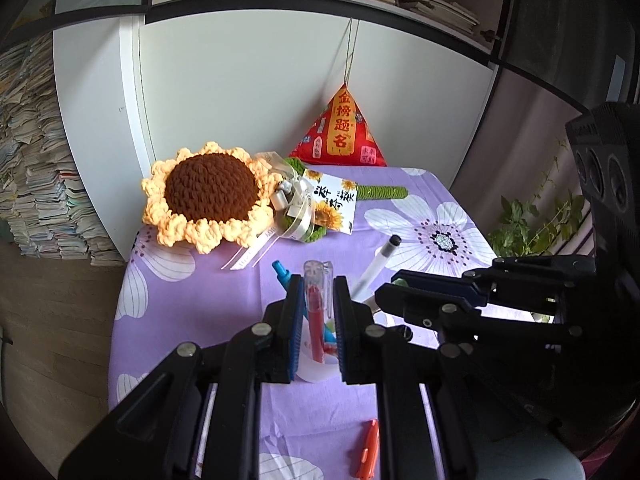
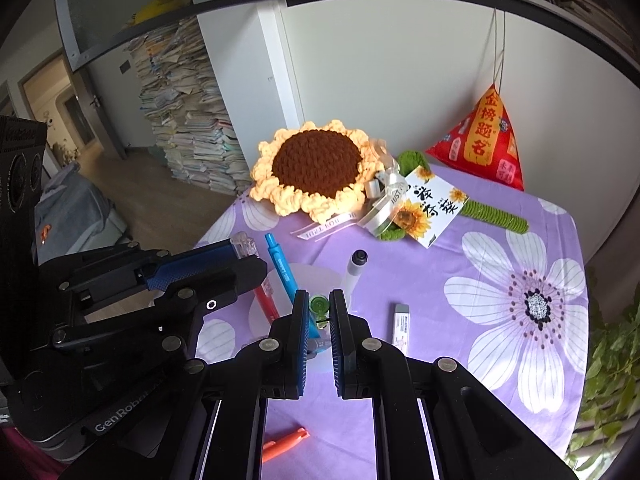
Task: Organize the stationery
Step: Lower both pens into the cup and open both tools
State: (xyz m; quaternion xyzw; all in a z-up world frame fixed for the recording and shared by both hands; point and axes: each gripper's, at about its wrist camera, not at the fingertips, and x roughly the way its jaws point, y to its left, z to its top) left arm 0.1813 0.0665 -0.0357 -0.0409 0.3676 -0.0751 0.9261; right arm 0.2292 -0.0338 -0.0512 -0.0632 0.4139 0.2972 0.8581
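Observation:
A translucent white pen cup [image 2: 316, 274] stands on the purple flowered tablecloth [image 2: 500, 248]. It holds a blue pen [image 2: 280, 258] and a white pen with a black cap [image 2: 356, 264]. My left gripper [image 1: 317, 280] is shut on a red pen with a clear cap [image 1: 316, 296], held upright over the cup [image 1: 316, 368]; it also shows in the right wrist view [image 2: 264, 296]. My right gripper [image 2: 319, 294] is shut on a green-topped pen [image 2: 319, 306] at the cup's rim. An orange pen [image 1: 369, 450] and a white eraser [image 2: 401, 326] lie on the cloth.
A crocheted sunflower [image 2: 316, 164] with a card [image 2: 430, 208] and a green stem lies at the back. A red pyramid charm [image 2: 486, 140] hangs by the white cabinet. Stacked papers [image 2: 188, 128] stand on the floor to the left, and a plant [image 2: 612, 368] to the right.

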